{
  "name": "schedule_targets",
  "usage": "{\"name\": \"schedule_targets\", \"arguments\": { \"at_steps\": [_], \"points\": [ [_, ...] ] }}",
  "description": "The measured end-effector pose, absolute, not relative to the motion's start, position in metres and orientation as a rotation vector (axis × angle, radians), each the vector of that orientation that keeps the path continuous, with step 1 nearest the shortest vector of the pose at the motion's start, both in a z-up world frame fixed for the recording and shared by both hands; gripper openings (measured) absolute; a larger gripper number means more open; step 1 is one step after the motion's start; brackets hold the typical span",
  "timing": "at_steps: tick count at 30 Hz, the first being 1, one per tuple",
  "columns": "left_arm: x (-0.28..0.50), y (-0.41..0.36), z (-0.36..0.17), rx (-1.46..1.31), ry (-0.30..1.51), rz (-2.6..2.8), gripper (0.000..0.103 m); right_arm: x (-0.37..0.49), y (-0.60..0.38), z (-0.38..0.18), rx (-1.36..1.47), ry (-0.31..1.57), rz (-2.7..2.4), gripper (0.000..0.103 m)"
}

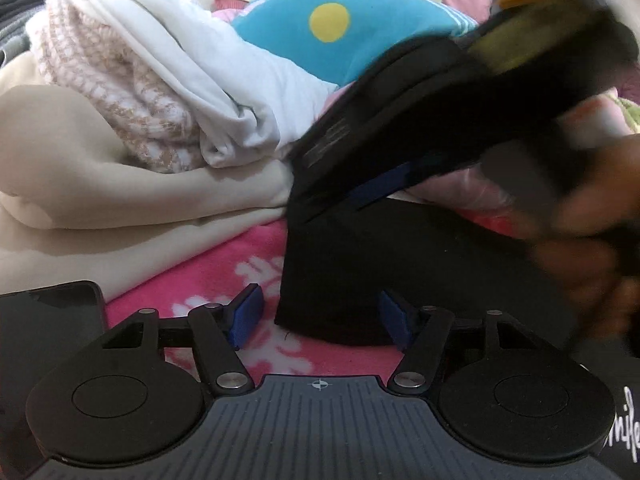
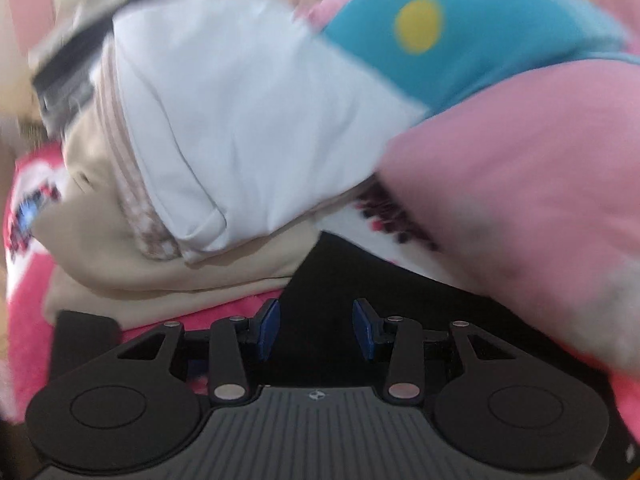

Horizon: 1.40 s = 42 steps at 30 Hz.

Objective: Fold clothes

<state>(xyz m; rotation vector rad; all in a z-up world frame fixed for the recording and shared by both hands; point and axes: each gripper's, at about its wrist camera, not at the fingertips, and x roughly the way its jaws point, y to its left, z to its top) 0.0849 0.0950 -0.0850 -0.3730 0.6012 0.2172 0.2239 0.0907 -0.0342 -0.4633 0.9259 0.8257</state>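
Observation:
A black garment (image 1: 400, 264) lies flat on the pink flowered blanket (image 1: 224, 264). My left gripper (image 1: 322, 318) is open and low over the blanket. The garment's near left corner sits between its blue pads (image 1: 250, 316), and neither pad presses on it. My right gripper (image 1: 308, 192), blurred and held by a hand (image 1: 592, 240), reaches in from the upper right with its tips over the garment's far left edge. In the right wrist view the right gripper (image 2: 316, 330) is open, with the black garment (image 2: 332, 280) showing under and between the parted pads, unpinched.
A stack of folded clothes stands left of the garment: a beige piece (image 1: 120, 184), a pink-and-white knit (image 1: 120, 92) and a white piece (image 1: 208, 72). A blue cushion with a yellow dot (image 1: 320, 40) lies behind. A dark phone (image 1: 48, 328) lies at near left. Pink fabric (image 2: 520, 184) bulges at right.

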Motion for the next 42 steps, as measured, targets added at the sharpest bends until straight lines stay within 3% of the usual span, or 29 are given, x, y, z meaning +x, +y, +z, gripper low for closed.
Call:
{"name": "schedule_targets", "arguments": {
  "at_steps": [5, 7, 12, 13, 15, 18, 32, 42],
  "points": [
    [0.083, 0.102, -0.086, -0.420, 0.608, 0.232, 0.057, 0.235, 0.118, -0.061, -0.566, 0.977, 0.829, 0.042],
    [0.081, 0.103, -0.085, -0.425, 0.606, 0.246, 0.050, 0.237, 0.124, -0.067, -0.585, 0.986, 0.818, 0.043],
    [0.078, 0.109, -0.085, -0.459, 0.600, 0.265, 0.015, 0.234, 0.126, -0.071, -0.592, 0.978, 0.804, 0.042],
    [0.077, 0.109, -0.085, -0.464, 0.599, 0.265, 0.013, 0.233, 0.125, -0.071, -0.593, 0.972, 0.803, 0.041],
    [0.074, 0.109, -0.084, -0.467, 0.588, 0.258, 0.006, 0.230, 0.123, -0.070, -0.586, 0.958, 0.800, 0.026],
    [0.069, 0.105, -0.078, -0.462, 0.566, 0.250, 0.005, 0.227, 0.114, -0.063, -0.536, 0.935, 0.784, 0.005],
    [0.057, 0.029, -0.022, -0.203, 0.432, 0.092, 0.004, 0.224, -0.019, 0.006, -0.109, 0.738, 0.737, 0.004],
    [0.087, -0.048, -0.036, -0.023, 0.469, -0.036, 0.005, 0.218, -0.130, -0.010, 0.093, 0.671, 0.634, 0.004]
  ]
}}
